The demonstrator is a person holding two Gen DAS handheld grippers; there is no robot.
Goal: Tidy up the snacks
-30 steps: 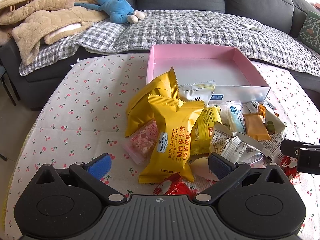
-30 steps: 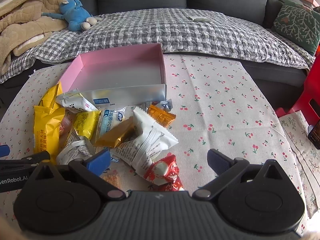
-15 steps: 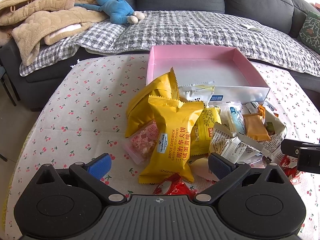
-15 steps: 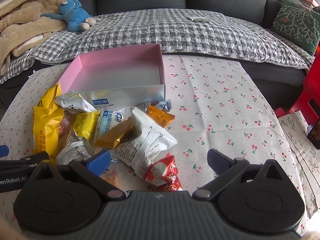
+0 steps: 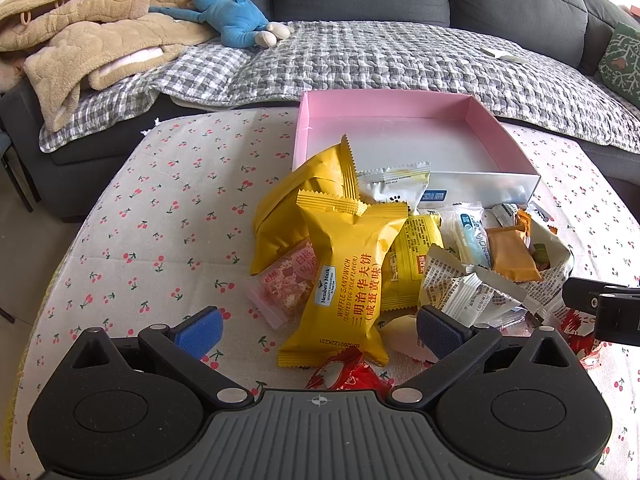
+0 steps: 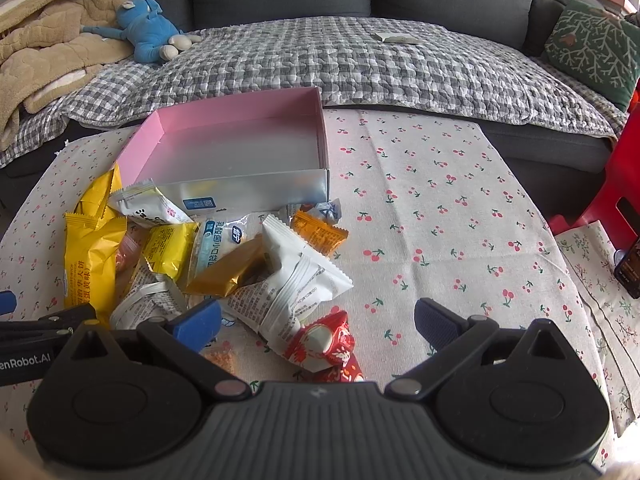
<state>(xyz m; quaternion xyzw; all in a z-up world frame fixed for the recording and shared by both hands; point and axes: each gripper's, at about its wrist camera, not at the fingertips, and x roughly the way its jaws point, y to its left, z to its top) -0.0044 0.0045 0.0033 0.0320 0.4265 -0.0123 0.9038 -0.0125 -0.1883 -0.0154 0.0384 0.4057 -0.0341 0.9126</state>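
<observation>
A pile of snack packets lies on the cherry-print tablecloth in front of an empty pink box (image 5: 496,128) (image 6: 144,136). A yellow waffle sandwich packet (image 5: 348,276) (image 6: 90,256) lies on top at the pile's left. White packets (image 6: 296,280), a gold packet (image 6: 228,270), an orange packet (image 6: 316,232) and red packets (image 6: 324,342) (image 5: 348,374) lie around it. My left gripper (image 5: 320,328) is open, its fingers either side of the yellow packet's near end. My right gripper (image 6: 318,322) is open, just above the red packets.
A grey sofa with a checked quilt (image 5: 360,60) runs behind the table, with a blue plush toy (image 5: 236,16) and beige blankets (image 5: 80,40) on it. A green cushion (image 6: 592,48) and a red stool (image 6: 616,176) are at the right. The right gripper's side shows in the left wrist view (image 5: 600,304).
The right wrist view has shifted slightly towards the pile, with the red packets now nearer its fingers. The left gripper has not visibly moved.
</observation>
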